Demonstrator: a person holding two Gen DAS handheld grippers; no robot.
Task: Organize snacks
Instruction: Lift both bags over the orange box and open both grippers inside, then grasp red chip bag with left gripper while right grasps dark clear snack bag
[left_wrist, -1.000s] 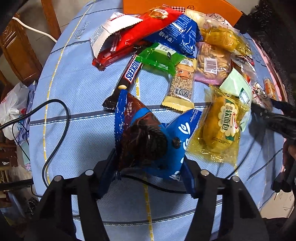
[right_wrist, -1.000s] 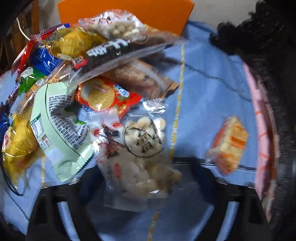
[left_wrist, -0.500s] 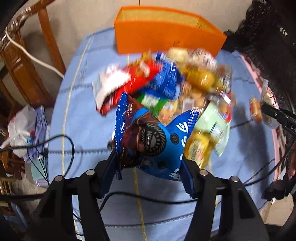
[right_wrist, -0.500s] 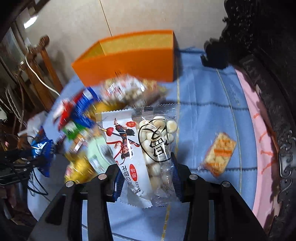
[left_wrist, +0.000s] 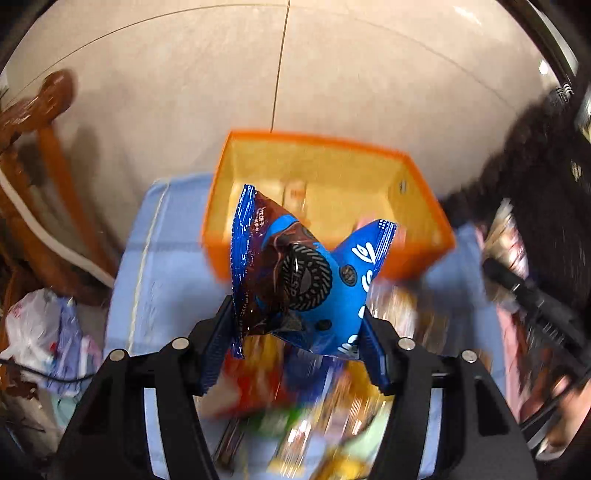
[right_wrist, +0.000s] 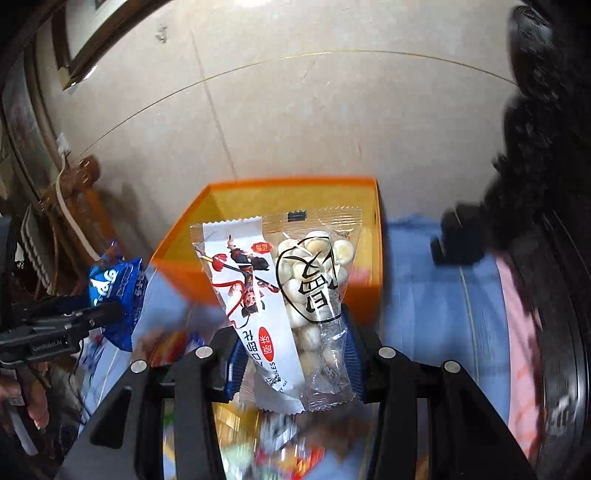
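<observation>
L tongs (left_wrist: 297, 347) pinch a blue cookie pack (left_wrist: 303, 280) w/ a dark round cookie pic on it. The pack is up in the air, in front of the orange box (left_wrist: 417, 218). A few snacks sit inside the box, but they're too blurry to name. R tongs (right_wrist: 291, 365) pinch a clear bag of white balls (right_wrist: 317, 295) w/ a white cartoon label; it's also up in the air, in front of the same box. More snacks (left_wrist: 332, 417) lie in a blurry pile on the blue surface (left_wrist: 166, 266) under both tongs. A brown wood chair (left_wrist: 37, 147) stands at the left.
</observation>
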